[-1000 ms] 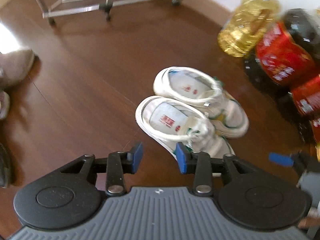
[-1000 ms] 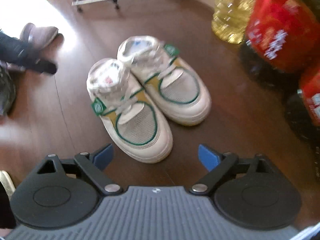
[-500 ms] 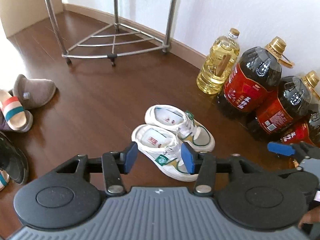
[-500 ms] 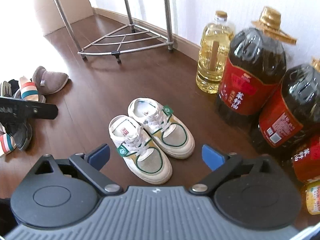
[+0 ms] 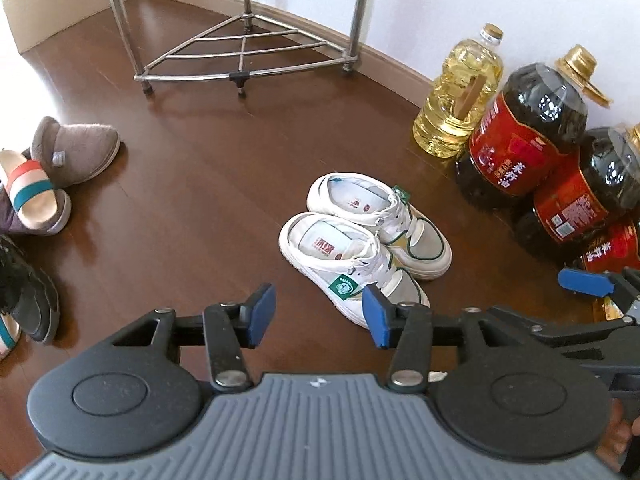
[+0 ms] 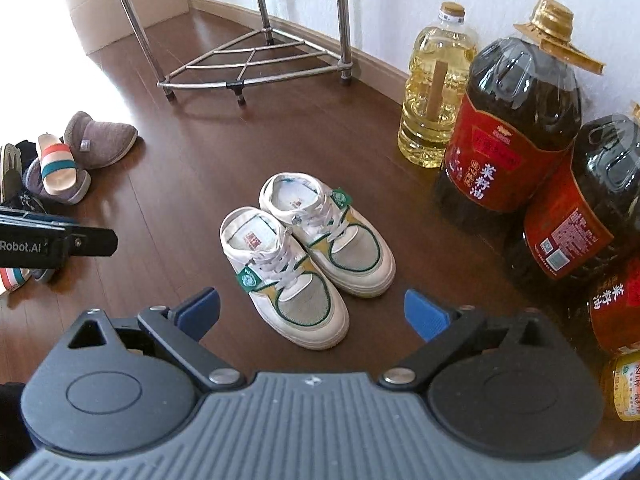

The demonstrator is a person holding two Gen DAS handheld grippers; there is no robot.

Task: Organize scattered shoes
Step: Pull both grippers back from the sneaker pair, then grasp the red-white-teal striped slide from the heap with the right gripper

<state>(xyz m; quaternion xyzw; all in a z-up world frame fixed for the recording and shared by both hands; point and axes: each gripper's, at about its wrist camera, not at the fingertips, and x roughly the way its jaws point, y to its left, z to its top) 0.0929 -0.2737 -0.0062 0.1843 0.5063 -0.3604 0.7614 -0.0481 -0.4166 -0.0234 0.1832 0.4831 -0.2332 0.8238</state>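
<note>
Broadly, the floor (image 6: 192, 168) carries two groups. Four big oil jugs (image 6: 516, 128) line the wall at right, hemming that side. A metal rack (image 6: 256, 60) stands in the corner. At far left a heap of slippers (image 6: 60, 168) lies jumbled, overlapping, likely still needing sorting. Mid-floor, the white sneakers (image 6: 304, 256) sit paired, side by side, toes matched, as tidying would leave them. Both grippers hover above, left (image 5: 316, 314) and right (image 6: 312, 312), fingers spread, holding nothing.
</note>
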